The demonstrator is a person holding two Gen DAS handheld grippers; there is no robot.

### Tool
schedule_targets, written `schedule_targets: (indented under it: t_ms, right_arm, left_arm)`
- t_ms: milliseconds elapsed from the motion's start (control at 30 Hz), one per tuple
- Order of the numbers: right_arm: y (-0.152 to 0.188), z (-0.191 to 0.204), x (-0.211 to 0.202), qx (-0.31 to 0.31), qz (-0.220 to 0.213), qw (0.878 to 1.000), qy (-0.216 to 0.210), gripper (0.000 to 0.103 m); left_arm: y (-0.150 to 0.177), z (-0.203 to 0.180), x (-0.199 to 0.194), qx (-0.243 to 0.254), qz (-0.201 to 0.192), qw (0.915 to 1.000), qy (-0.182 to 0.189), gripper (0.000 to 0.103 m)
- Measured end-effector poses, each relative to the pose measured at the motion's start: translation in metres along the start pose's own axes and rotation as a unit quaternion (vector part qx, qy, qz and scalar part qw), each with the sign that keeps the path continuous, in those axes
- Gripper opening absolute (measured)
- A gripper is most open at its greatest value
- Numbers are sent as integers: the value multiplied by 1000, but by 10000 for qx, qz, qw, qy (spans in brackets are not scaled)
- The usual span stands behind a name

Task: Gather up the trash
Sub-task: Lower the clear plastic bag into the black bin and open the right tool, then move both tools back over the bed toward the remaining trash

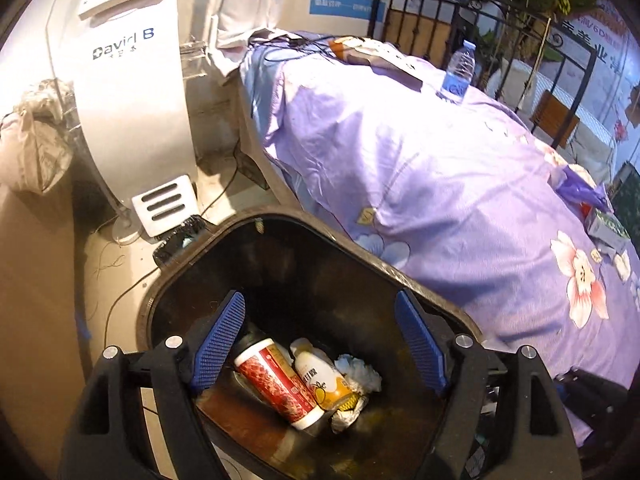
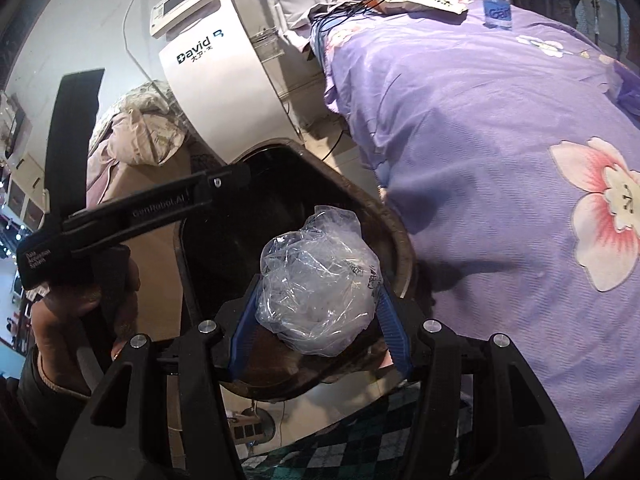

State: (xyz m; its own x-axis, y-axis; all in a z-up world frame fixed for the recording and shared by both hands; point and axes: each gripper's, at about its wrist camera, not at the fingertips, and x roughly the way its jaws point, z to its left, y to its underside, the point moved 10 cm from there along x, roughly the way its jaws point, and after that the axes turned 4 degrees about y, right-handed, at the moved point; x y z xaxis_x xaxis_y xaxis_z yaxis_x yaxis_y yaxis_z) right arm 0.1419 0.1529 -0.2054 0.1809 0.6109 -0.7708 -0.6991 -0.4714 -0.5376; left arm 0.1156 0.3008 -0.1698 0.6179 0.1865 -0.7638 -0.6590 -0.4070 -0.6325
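Observation:
A black trash bin (image 1: 168,292) stands on the floor beside the bed. At its bottom lie a red-labelled bottle (image 1: 276,384), a white and yellow bottle (image 1: 320,380) and crumpled tissue (image 1: 360,372). My left gripper (image 1: 320,300) hangs over the bin's mouth, open, with nothing between its blue pads. My right gripper (image 2: 320,296) is shut on a crumpled clear plastic bag (image 2: 316,280), held above the bin's rim (image 2: 400,248) on the bed side. In the right wrist view a hand (image 2: 80,312) holds the left tool's black body (image 2: 160,208) over the bin.
The bed's purple floral sheet (image 1: 440,184) carries an upright water bottle (image 1: 458,72), a purple bag (image 1: 584,192) and a green box (image 1: 608,228). A white machine (image 1: 132,92) stands behind the bin. Cables run along the floor (image 1: 120,300), and bundled fabric (image 2: 136,128) lies at the left.

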Motion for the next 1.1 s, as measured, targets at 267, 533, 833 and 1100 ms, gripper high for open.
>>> schedule_targets:
  t_ms: [267,533,833,1100]
  right_arm:
    - [4,28,41,-251,465,9986,-101,55]
    - [12,43,59,-437,604,9970,-182,69]
    - [13,44,45,-392,358,9979,-364,81]
    - [7,34,8,-379,-154,9988,-251,81]
  left_arm:
    - [-15,20,-7,-224,-123,9997,-69,76]
    - [-15,24,-7,-308,-152,9994,-40,76]
    - [-17,15,-5,-253,-176,9995,-4,76]
    - [-21,-11,-4,-71,-183,9997,176,76]
